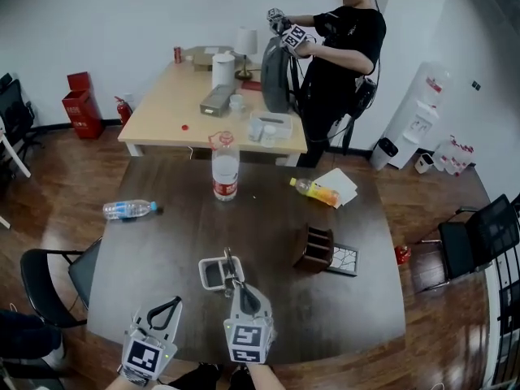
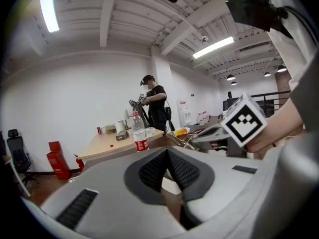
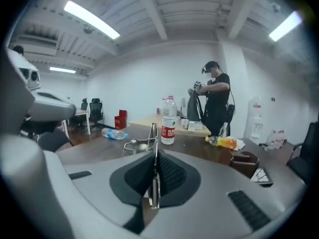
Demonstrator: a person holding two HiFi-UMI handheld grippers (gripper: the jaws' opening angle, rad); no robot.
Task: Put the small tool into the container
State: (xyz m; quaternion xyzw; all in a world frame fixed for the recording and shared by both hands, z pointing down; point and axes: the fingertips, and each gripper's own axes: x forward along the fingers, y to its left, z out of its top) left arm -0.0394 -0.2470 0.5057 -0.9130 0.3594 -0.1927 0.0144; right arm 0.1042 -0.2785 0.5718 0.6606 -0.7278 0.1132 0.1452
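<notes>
Head view looks steeply down on the dark wooden table (image 1: pixel 268 226); both low gripper views face forward, sharing the red-labelled clear plastic bottle (image 1: pixel 225 169).

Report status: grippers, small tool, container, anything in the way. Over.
Left gripper shut, empty. Right gripper shut on small tool. Tool held at edge of white container, not yet in. Nothing between them.

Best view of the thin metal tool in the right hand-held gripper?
Right gripper view: the thin silver metal tool shows full length, clamped between the jaws. Head view: only its tip; left gripper view, nothing clear.
</notes>
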